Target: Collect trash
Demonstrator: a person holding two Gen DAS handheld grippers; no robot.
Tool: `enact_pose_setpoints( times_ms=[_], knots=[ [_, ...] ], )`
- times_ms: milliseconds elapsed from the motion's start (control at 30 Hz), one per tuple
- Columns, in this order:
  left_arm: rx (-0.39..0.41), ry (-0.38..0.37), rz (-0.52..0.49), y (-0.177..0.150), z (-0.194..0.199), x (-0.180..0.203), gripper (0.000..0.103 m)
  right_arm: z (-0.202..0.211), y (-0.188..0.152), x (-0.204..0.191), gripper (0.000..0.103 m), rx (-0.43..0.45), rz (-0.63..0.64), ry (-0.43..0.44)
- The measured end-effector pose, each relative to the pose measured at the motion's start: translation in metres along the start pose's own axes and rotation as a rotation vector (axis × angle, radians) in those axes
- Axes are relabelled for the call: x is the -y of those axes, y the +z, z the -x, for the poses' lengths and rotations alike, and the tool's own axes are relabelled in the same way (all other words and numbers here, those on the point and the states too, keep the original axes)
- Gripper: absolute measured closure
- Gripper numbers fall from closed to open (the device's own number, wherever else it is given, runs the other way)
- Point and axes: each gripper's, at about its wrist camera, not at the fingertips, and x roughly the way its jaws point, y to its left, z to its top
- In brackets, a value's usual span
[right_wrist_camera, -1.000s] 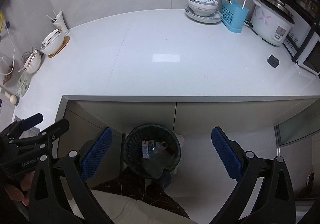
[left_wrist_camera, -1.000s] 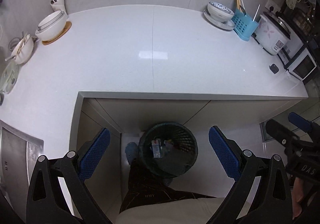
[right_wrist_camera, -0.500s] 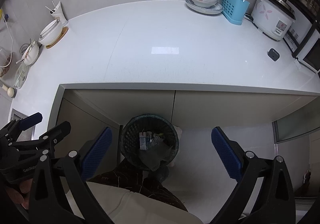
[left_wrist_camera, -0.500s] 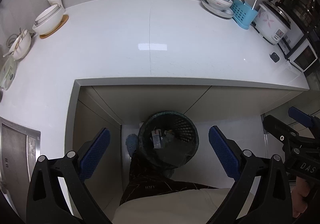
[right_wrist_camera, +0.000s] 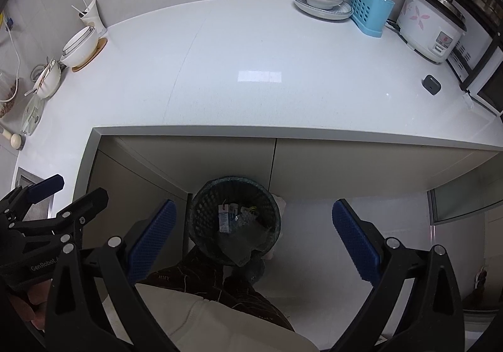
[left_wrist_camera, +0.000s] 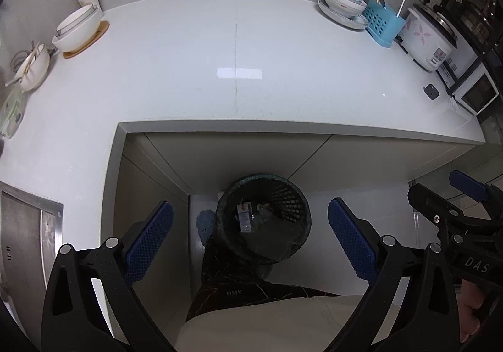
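A dark mesh trash bin (left_wrist_camera: 292,198) stands on the floor below the counter edge; it also shows in the right wrist view (right_wrist_camera: 204,210). Inside lie a small carton (left_wrist_camera: 244,218) and crumpled wrappers (right_wrist_camera: 248,220). My left gripper (left_wrist_camera: 250,234) is open and empty, held high above the bin. My right gripper (right_wrist_camera: 254,234) is open and empty too, above the bin. Each gripper shows at the edge of the other's view.
The white L-shaped counter (left_wrist_camera: 235,69) holds bowls (left_wrist_camera: 78,28) at the left, a plate with a bowl (left_wrist_camera: 342,4), a blue utensil caddy (left_wrist_camera: 383,21), a rice cooker (left_wrist_camera: 427,36) and a small dark object (left_wrist_camera: 431,91) at the right. A sink (left_wrist_camera: 22,238) lies left. The person's legs (left_wrist_camera: 251,295) are below.
Both views have shifted slightly, with the counter sliding up and then back down in the frame. Both grippers stay open and empty above the bin.
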Motion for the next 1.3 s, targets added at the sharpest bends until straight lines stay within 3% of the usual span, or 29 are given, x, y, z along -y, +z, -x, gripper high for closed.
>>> enact_pose_setpoints(
  times_ms=[1300],
  knots=[
    [-0.007,-0.014,-0.013,0.0007,-0.0004,0.0017,0.006,-0.0022,-0.0013,-0.0034,0.008,-0.008,-0.007,0.009]
  ],
)
